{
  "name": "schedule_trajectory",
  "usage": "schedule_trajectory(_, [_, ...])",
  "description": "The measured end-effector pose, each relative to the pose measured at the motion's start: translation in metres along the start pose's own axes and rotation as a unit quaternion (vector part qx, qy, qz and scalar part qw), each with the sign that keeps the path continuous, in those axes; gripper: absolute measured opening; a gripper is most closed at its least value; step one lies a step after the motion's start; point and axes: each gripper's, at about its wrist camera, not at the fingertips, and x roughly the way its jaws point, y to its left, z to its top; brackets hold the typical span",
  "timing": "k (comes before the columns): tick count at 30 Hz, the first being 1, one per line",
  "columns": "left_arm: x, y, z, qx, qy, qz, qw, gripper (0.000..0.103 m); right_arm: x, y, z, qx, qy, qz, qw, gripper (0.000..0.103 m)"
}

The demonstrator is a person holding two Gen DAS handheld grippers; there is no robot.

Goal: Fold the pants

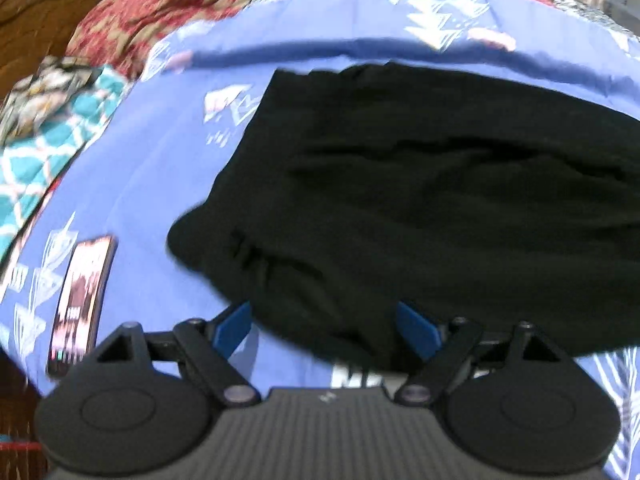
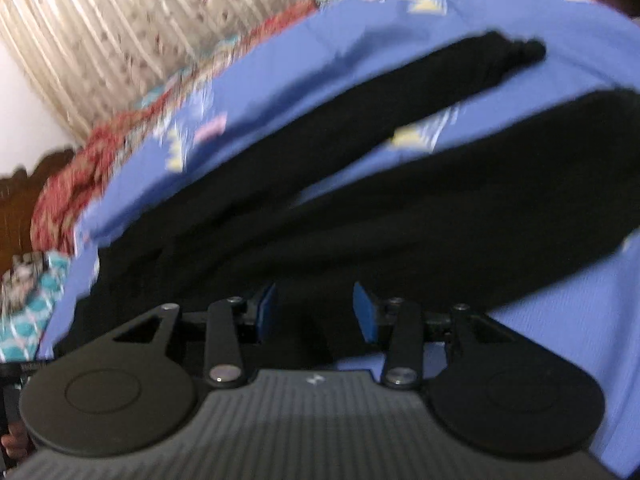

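Black pants [image 1: 420, 184] lie spread on a blue patterned bedsheet [image 1: 152, 184]. In the left wrist view the waistband end bunches near my left gripper [image 1: 324, 324], whose blue pads [image 1: 234, 326] stand wide apart with the near edge of the cloth between them. In the right wrist view the two pant legs [image 2: 400, 184] run away to the upper right, split by a strip of sheet. My right gripper [image 2: 314, 312] is open, blue pads [image 2: 266, 310] apart, right over the near edge of the black cloth. Both views are motion-blurred.
A phone [image 1: 82, 300] with a lit screen lies on the sheet left of the pants. A teal patterned quilt [image 1: 40, 136] and a red patterned blanket [image 1: 168, 8] lie at the far side. A wooden headboard [image 1: 36, 12] stands behind.
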Motion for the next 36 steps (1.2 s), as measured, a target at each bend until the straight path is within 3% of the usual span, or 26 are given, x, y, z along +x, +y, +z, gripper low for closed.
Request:
schedule_trajectory(3, [-0.005,0.008,-0.010,-0.016,0.004,-0.005,0.9999,0.083,-0.001,0.006,-0.009,0.004,0.031,-0.001,1.000,0.046])
schedule_trajectory(9, [-0.009,0.015,-0.020,-0.025,0.000,-0.010,0.9996,0.084,-0.024,0.006,-0.019,0.001,0.020,-0.007,1.000,0.046])
schedule_trajectory(17, [-0.009,0.019,-0.025,-0.035,0.004,-0.012,0.9993,0.085,-0.041,-0.039,-0.018,0.099,0.000,-0.021,0.995,0.046])
schedule_trajectory(21, [-0.008,0.037,-0.021,-0.075,0.011,-0.043,0.9962,0.092,-0.046,-0.052,-0.020,0.130,-0.009,-0.030,0.991,0.046])
schedule_trajectory(25, [0.001,0.074,-0.017,-0.168,0.030,-0.113,0.9789,0.094,-0.050,-0.057,-0.027,0.152,-0.008,-0.021,0.988,0.046])
schedule_trajectory(31, [0.023,0.108,-0.021,-0.275,0.062,-0.207,0.9368,0.094,-0.031,-0.043,-0.032,0.163,0.023,0.020,0.986,0.047])
schedule_trajectory(36, [0.045,0.115,-0.022,-0.327,0.077,-0.262,0.9049,0.096,-0.016,-0.026,-0.036,0.160,0.046,0.043,0.985,0.050])
